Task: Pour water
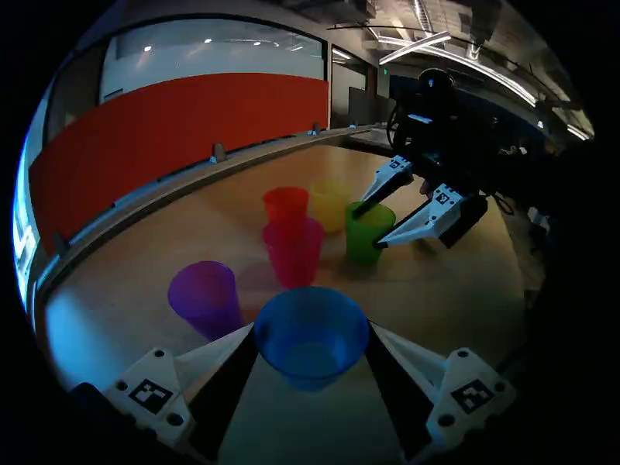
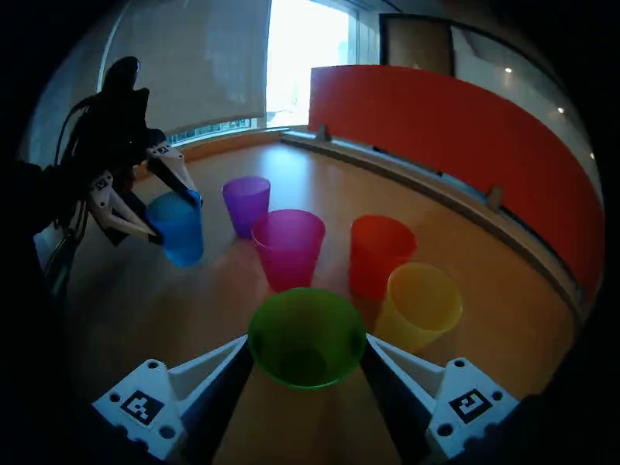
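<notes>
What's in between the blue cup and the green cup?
Only bare wooden table lies between the blue cup and the green cup. The pink cup stands just beside that gap. The left gripper view shows it.

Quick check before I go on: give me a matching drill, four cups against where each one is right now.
Cups:
1. blue cup
2. green cup
3. purple cup
4. yellow cup

Places:
A. standing free on the table, beside the red cup
B. between the fingers of the right gripper
C. standing free, next to the blue cup
D. between the fingers of the left gripper

Pairs: 1-D; 2-B; 3-C; 4-A
</notes>
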A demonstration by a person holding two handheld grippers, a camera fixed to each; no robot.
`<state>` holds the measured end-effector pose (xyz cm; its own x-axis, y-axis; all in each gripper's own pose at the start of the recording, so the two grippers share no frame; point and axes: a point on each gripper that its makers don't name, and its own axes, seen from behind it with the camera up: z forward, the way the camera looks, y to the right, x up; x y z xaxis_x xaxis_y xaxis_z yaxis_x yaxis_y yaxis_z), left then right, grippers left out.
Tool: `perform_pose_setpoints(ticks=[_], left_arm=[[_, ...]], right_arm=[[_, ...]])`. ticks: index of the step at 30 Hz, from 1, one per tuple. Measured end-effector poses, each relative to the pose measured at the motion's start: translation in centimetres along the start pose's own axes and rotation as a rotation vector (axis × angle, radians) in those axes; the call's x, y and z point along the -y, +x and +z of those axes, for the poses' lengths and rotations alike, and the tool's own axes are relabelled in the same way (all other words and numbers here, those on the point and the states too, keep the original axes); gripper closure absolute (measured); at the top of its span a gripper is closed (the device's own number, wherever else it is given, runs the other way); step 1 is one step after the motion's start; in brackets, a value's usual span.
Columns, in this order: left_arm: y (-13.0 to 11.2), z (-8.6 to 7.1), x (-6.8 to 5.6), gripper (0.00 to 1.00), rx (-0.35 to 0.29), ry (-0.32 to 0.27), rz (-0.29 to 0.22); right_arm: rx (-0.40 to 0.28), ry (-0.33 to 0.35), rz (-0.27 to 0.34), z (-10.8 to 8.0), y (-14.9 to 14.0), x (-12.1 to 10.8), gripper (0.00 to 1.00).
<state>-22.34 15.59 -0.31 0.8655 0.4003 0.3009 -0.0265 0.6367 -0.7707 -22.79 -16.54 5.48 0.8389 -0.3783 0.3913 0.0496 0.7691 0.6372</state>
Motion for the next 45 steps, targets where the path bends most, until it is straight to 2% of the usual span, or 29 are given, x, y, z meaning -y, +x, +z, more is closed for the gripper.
perform_pose_setpoints(ticks=[6, 12, 28, 36, 45], left_arm=[[0.6, -0.5, -0.3, 0.11, -0.015, 0.006, -0.01], [1.9, -1.5, -0.7, 0.11, -0.045, 0.025, -0.004], [6.7, -4.9, -2.5, 0.11, -0.157, 0.066, 0.033], [8.2, -6.2, -2.8, 0.11, -0.201, 0.084, 0.032], [9.8, -7.6, -2.6, 0.11, -0.262, 0.106, 0.027]], right_arm=[[-0.04, 0.006, 0.026, -0.9, 1.1, 0.3, 0.08], [-0.097, -0.006, 0.035, -2.9, 3.3, 0.4, 0.08], [-0.239, -0.036, 0.0, -8.8, 9.0, 2.0, 0.08], [-0.28, -0.038, -0.02, -10.6, 10.7, 2.8, 0.08], [-0.332, -0.032, -0.044, -11.4, 12.2, 3.8, 0.08]])
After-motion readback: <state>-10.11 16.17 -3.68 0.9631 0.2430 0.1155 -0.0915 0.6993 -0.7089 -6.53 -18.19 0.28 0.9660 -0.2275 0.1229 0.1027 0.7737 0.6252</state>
